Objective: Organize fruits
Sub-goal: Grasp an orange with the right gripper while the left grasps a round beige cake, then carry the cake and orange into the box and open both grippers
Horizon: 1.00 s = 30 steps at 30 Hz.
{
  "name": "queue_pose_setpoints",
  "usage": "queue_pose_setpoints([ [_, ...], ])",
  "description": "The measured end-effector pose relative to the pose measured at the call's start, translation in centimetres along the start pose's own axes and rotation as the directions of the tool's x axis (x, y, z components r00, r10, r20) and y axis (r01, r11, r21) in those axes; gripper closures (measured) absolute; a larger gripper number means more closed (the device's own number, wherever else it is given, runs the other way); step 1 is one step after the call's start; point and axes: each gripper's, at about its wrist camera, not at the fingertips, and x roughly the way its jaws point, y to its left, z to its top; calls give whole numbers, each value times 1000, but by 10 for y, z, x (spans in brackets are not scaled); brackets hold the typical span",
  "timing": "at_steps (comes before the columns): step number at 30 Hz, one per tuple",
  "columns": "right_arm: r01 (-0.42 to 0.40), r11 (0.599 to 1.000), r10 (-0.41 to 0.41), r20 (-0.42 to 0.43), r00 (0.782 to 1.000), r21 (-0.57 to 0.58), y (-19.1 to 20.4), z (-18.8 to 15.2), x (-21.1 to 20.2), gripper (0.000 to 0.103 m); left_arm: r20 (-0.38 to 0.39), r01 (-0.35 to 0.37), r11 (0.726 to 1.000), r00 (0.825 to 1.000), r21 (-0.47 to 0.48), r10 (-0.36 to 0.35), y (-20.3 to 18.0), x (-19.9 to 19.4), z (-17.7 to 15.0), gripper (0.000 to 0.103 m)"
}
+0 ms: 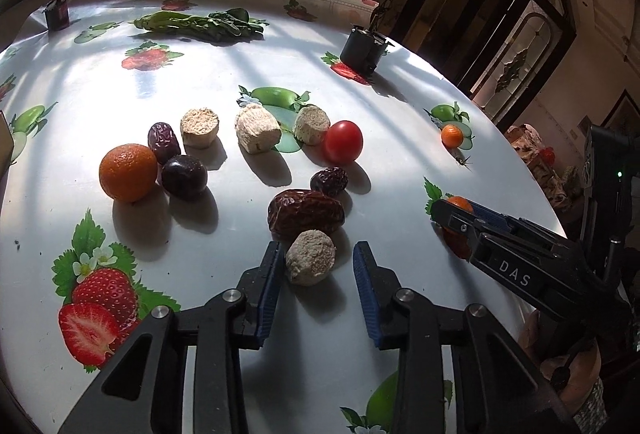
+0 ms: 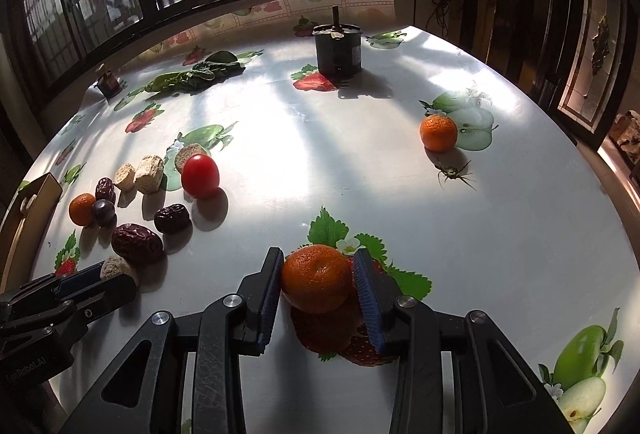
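Right now the right gripper (image 2: 318,284) clamps a small tangerine (image 2: 316,278), round, dimpled orange skin, both blue ribbed pads touching it, held just above the glossy fruit-print tablecloth (image 2: 320,138). Left gripper (image 1: 316,270) straddles a beige, crumbly, roundish puck (image 1: 310,261) resting on the cloth; the left pad looks just about touching it, the right pad stands clear, so it is not gripped. Both tools angle down at the table; beyond the puck lie a wrinkled brown date (image 1: 306,212), a smooth red tomato (image 1: 343,141) and a bigger orange (image 1: 128,172).
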Motion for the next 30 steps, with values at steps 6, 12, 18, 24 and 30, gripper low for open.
queue_pose_setpoints([
  [6, 2, 1000, -2, 12, 1000, 2, 1, -1, -2, 68, -12, -12, 1000, 1000, 9, 12, 0, -2, -1, 79],
  [12, 6, 1000, -6, 34, 999, 5, 1, -2, -7, 68, -4, -19, 1000, 1000, -12, 19, 6, -6, -1, 79],
  [18, -3, 1000, 2, 42, 999, 28, -3, -2, -8, 68, 0, -5, 1000, 1000, -31, 5, 7, -10, -3, 79],
  [24, -11, 995, 7, 38, 999, 102, -16, -1, -6, 68, 55, 24, 999, 998, -48, -21, 2, -35, -5, 79],
  [30, 14, 993, -16, 16, 1000, 121, -13, -5, -15, 68, 127, 52, 997, 991, -54, -45, 11, -98, -16, 79],
])
